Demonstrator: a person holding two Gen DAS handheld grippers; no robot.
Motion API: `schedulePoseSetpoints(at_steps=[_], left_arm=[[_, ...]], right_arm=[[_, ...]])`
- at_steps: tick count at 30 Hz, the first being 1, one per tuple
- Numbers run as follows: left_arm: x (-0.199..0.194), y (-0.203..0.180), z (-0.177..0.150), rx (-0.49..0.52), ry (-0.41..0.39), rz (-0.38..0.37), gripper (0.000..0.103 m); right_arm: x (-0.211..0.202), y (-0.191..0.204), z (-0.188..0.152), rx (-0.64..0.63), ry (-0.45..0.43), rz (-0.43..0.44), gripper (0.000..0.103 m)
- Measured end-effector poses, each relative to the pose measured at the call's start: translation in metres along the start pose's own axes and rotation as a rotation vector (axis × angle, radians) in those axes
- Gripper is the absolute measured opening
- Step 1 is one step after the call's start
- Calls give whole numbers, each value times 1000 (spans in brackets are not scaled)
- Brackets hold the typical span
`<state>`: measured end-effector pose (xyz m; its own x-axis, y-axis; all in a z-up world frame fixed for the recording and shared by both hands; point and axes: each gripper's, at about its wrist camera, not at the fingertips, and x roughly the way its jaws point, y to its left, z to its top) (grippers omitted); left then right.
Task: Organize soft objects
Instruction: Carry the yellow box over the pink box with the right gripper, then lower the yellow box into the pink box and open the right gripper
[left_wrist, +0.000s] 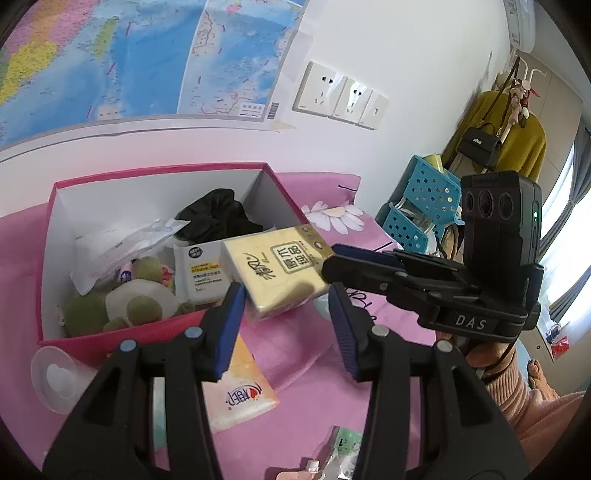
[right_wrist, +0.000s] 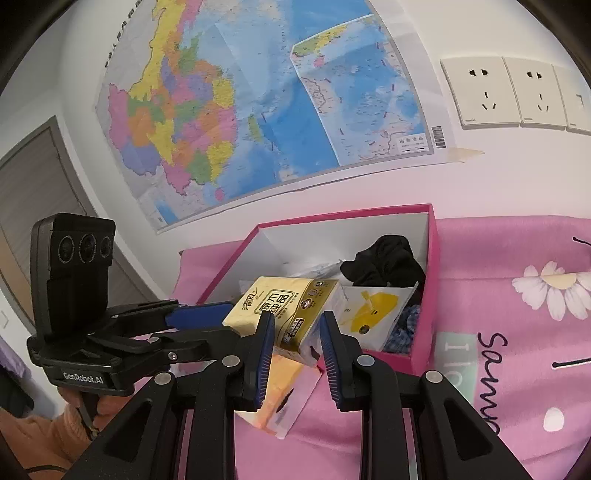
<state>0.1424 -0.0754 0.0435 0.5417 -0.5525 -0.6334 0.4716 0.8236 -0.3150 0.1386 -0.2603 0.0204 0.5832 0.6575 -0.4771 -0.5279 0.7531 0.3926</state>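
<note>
Tissue pack (left_wrist: 273, 266), yellow and film-wrapped, is hanging over the near rim of the magenta box (left_wrist: 155, 173), carried between both tongs. The left tongs (left_wrist: 286, 295) are closing narrowly across its lower end, and the right tongs (right_wrist: 295, 321) are pinching its opposite corner more narrowly. The pack is probably behaving as a light, compressible load: the paper is yielding under the pads while the glossy film is likely sliding, so a grip across the short, thick sides is serving better than one on a loose wrapper edge. Inside the box, a green plush toy (left_wrist: 122, 306), a wet-wipes pack (left_wrist: 197, 273) and black fabric (left_wrist: 218, 214) are lying, leaving little room. An orange tissue packet (left_wrist: 240, 391) is waiting on the pink floral cloth (right_wrist: 517, 332)
</note>
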Motion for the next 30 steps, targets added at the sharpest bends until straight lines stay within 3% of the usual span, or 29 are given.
schedulePoseSetpoints(at_steps=[30], left_arm=[[43, 26, 21, -78, 54, 39, 48]], right_arm=[[35, -23, 14, 25, 14, -73, 26]])
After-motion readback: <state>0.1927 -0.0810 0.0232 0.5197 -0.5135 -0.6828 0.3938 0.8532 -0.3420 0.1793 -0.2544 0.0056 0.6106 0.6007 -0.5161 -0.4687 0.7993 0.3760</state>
